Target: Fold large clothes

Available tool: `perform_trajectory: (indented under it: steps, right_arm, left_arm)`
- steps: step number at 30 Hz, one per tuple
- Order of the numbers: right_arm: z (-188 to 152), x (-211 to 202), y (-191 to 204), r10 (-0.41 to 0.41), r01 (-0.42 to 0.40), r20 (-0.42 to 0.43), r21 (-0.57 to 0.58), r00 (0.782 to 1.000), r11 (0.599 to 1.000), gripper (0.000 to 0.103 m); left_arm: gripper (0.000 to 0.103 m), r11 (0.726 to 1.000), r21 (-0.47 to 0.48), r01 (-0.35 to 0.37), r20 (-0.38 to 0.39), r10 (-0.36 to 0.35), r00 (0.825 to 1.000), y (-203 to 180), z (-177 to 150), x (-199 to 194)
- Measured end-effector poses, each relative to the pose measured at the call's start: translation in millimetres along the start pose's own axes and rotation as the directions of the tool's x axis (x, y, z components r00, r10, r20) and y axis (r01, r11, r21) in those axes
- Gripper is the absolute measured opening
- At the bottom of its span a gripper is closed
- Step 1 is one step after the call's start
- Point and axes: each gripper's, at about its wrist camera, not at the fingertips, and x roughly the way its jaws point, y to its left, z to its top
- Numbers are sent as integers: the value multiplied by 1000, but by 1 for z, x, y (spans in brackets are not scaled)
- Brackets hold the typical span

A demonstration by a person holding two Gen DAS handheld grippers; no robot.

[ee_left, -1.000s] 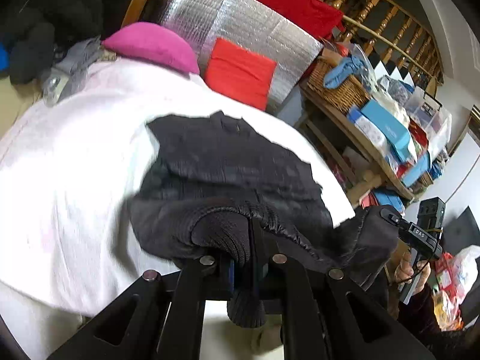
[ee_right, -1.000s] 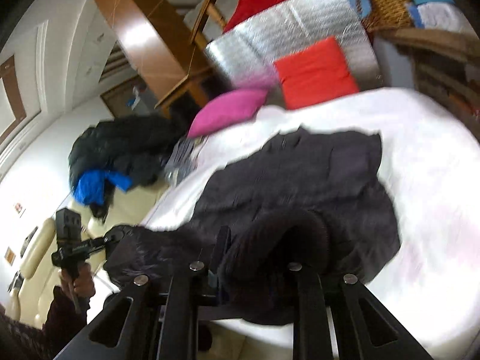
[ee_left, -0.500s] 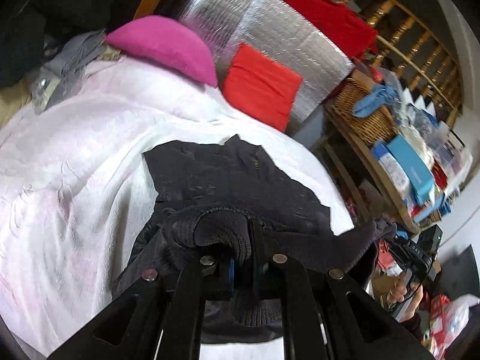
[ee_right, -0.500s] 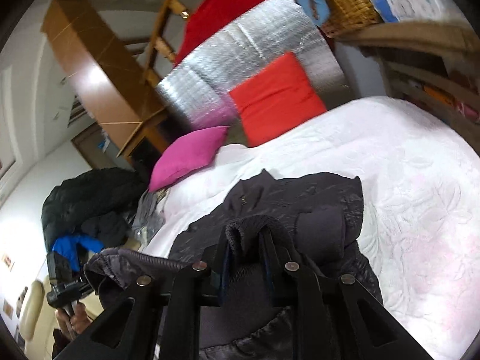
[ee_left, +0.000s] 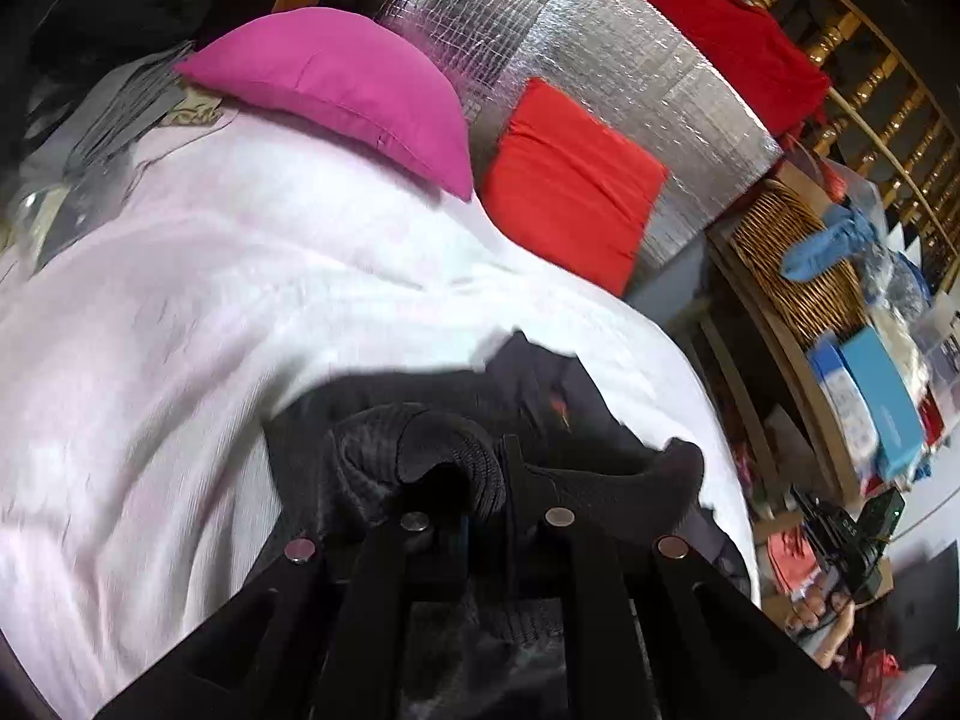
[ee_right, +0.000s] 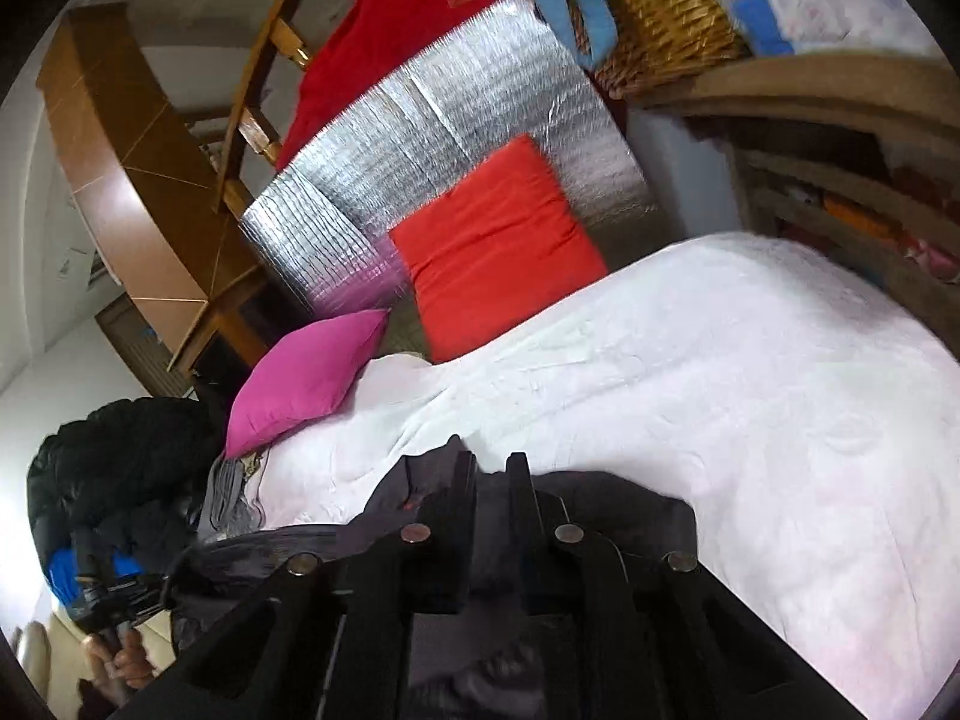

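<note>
1. Left wrist view: the left gripper (ee_left: pixel 486 480) is clenched on a ribbed knit cuff (ee_left: pixel 444 450) of the dark jacket (ee_left: pixel 558 408), the cuff bunched between its fingers.
2. Just ahead of that claw, the dark jacket lies in a doubled heap on the white bedspread (ee_left: pixel 210 300); a second dark lobe sits to the claw's right, near the bed's edge.
3. Well beyond the claw stand a magenta pillow (ee_left: pixel 342 84) and a red cushion (ee_left: pixel 570 180), against a silver foil panel (ee_left: pixel 600 48).
4. Right wrist view: the right gripper (ee_right: pixel 492 480) has its fingers close together over the dark jacket (ee_right: pixel 600 510); whether fabric is pinched between them cannot be told.
5. Ahead and to the right of this claw spreads the bare white bedspread (ee_right: pixel 720 372); the magenta pillow (ee_right: pixel 306 378) lies ahead to the left, the red cushion (ee_right: pixel 498 246) straight ahead.
6. Progress, as a judgement: the hem or sleeve end appears to be carried over the body, so a fold is under way; laying it down, releasing, and squaring the bundle remain.
</note>
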Motion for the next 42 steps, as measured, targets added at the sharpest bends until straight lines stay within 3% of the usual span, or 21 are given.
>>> perform_trajectory:
  steps: [3, 6, 7, 8, 9, 10, 11, 13, 15, 16, 21, 23, 24, 25, 28, 31, 34, 36, 38, 40, 42]
  right_arm:
    - [5, 40, -18, -44, 48, -128, 33, 991, 998, 12]
    - [-12, 68, -33, -40, 58, -238, 69, 970, 996, 18]
    - [-17, 73, -35, -45, 62, -251, 60, 967, 996, 31]
    - [-24, 78, -38, -57, 72, -271, 44, 961, 996, 58]
    - [-26, 81, -39, -50, 67, -287, 48, 957, 997, 75]
    - [-28, 80, -41, -30, 49, -282, 63, 959, 997, 88]
    - [-29, 77, -41, -12, 33, -262, 73, 965, 997, 88]
    - [-28, 76, -39, 1, 18, -255, 70, 967, 997, 88]
    - [-32, 81, -32, 4, 11, -297, 48, 955, 999, 88]
    - [-36, 89, -29, -28, 39, -349, 24, 937, 999, 88]
    - [-63, 110, -10, -147, 113, -432, -105, 890, 988, 80]
    - [-69, 108, 6, -201, 126, -422, -198, 884, 972, 53]
    - [-70, 105, 14, -220, 133, -412, -229, 884, 964, 47]
    - [-71, 100, 24, -250, 149, -390, -270, 886, 951, 38]
    - [-68, 85, 51, -323, 202, -280, -386, 904, 900, 29]
    - [-60, 71, 70, -322, 216, -192, -428, 927, 878, 26]
    - [-52, 65, 74, -299, 221, -139, -405, 944, 887, 26]
    - [-52, 77, 66, -317, 240, -156, -377, 935, 894, 26]
    - [-56, 88, 52, -341, 261, -187, -352, 921, 899, 26]
    - [-58, 100, 42, -349, 273, -203, -325, 915, 905, 26]
    - [-54, 98, 41, -331, 268, -184, -297, 926, 916, 26]
  left_arm:
    - [12, 994, -93, -50, -53, 45, 998, 26, 4, 44]
    - [22, 968, -249, -19, -105, -7, 994, 62, -16, 69]
    - [25, 960, -280, 13, -79, -37, 996, 69, -25, 66]
    - [31, 955, -293, 38, -50, -55, 997, 72, -31, 61]
    - [37, 951, -302, 64, -13, -71, 997, 72, -37, 51]
    - [50, 948, -314, 63, -1, -66, 998, 70, -39, 43]
    - [65, 950, -309, 50, -13, -57, 998, 63, -37, 34]
    - [84, 962, -267, 55, 32, -48, 998, 50, -37, 14]
    - [91, 968, -249, 16, 109, 12, 994, 44, -47, -6]
    - [92, 967, -252, -29, 124, 62, 990, 45, -54, -13]
    - [92, 939, -329, -98, 92, 136, 987, 72, -60, -14]
    - [91, 931, -335, -148, 56, 177, 983, 81, -59, -8]
    - [91, 933, -325, -151, 31, 170, 985, 84, -59, -3]
    - [90, 941, -307, -144, 11, 155, 988, 84, -58, 2]
    - [90, 960, -219, -176, 19, 185, 983, 68, -54, 8]
    - [90, 970, -82, -231, 54, 235, 970, 48, -49, 12]
    - [89, 962, 22, -272, 66, 270, 961, 34, -46, 24]
    - [78, 952, 64, -298, 24, 297, 955, 33, -44, 38]
    - [44, 929, 77, -363, -42, 367, 929, 39, -46, 54]
    - [34, 941, 49, -336, -47, 338, 940, 45, -46, 55]
    - [25, 944, 45, -326, -15, 327, 945, 42, -42, 47]
